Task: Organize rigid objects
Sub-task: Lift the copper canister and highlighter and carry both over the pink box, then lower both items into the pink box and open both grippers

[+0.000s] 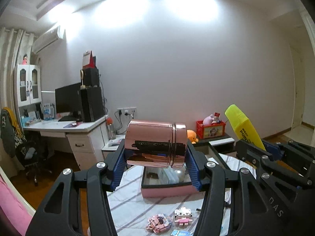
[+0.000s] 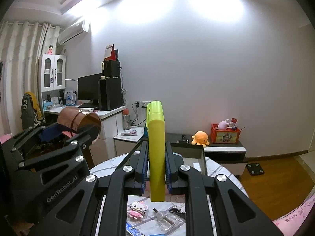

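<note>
While both loads hang above the surface [image 1: 128,196], the left gripper [image 1: 155,157] clamps a copper tin [image 1: 155,143] sideways and the right gripper [image 2: 156,169] pinches a yellow highlighter [image 2: 156,147] upright. Carry step; next, judged, lowering each into the pink box [image 1: 167,191].

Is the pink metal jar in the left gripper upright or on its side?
On its side: the jar lies crosswise between the left gripper's pads, lid end pointing right.
</note>
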### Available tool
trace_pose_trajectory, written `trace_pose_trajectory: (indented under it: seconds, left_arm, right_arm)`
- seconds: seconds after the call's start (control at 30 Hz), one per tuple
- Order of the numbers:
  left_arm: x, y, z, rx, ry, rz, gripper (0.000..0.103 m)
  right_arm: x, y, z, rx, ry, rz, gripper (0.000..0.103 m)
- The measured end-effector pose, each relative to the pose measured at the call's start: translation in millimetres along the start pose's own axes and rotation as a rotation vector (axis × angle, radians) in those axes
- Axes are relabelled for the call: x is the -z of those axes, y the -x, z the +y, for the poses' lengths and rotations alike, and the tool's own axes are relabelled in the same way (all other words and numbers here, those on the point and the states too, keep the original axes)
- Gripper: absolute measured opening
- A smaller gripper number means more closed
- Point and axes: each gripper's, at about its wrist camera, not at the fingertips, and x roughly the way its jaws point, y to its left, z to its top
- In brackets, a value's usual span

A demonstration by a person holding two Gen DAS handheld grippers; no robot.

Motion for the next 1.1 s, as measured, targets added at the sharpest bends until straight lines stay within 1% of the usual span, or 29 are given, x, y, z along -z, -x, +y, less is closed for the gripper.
trace_pose_trajectory:
  seconds: [0.17, 0.33, 0.47, 0.53, 0.57, 0.63, 0.7, 0.8, 0.9, 1.0, 1.03, 1.07, 1.1]
  left_arm:
    - [-4, -7, -4, 0.004, -0.011, -0.01, 0.056]
    - [-2, -23, -10, 0.007, -0.033, 0.006, 0.056]
    - [3, -52, -12, 0.021, -0.044, 0.043, 0.056]
    - [7, -69, -15, 0.03, -0.045, 0.072, 0.056]
    - [10, -84, -16, 0.033, -0.049, 0.099, 0.056]
    - [18, -114, -15, 0.052, -0.05, 0.154, 0.056]
    - [25, -140, -13, 0.051, -0.052, 0.206, 0.056]
    - [41, -190, -9, 0.059, -0.053, 0.302, 0.055]
    - [55, -229, -7, 0.065, -0.052, 0.393, 0.055]
    - [66, -255, -12, 0.078, -0.062, 0.447, 0.055]
    - [68, -259, -14, 0.074, -0.068, 0.455, 0.055]
    - [67, -262, -15, 0.068, -0.074, 0.438, 0.055]
    - [68, -264, -14, 0.069, -0.078, 0.438, 0.055]
  right_arm:
    - [-5, 0, -5, 0.013, 0.0, -0.012, 0.015]
    - [-8, -9, -11, 0.023, -0.001, -0.01, 0.015]
    - [-7, -29, -17, 0.033, -0.001, 0.01, 0.015]
    - [-5, -42, -20, 0.032, -0.001, 0.027, 0.015]
    - [-4, -51, -23, 0.037, 0.0, 0.039, 0.015]
    - [2, -68, -28, 0.039, 0.005, 0.07, 0.015]
    - [8, -89, -35, 0.047, 0.009, 0.108, 0.015]
    - [20, -124, -47, 0.061, 0.011, 0.177, 0.015]
    - [34, -162, -56, 0.069, 0.011, 0.259, 0.015]
    - [47, -194, -55, 0.051, 0.027, 0.341, 0.015]
    - [51, -204, -54, 0.038, 0.033, 0.364, 0.015]
    - [54, -211, -52, 0.025, 0.036, 0.383, 0.015]
    - [58, -218, -50, 0.015, 0.045, 0.404, 0.015]
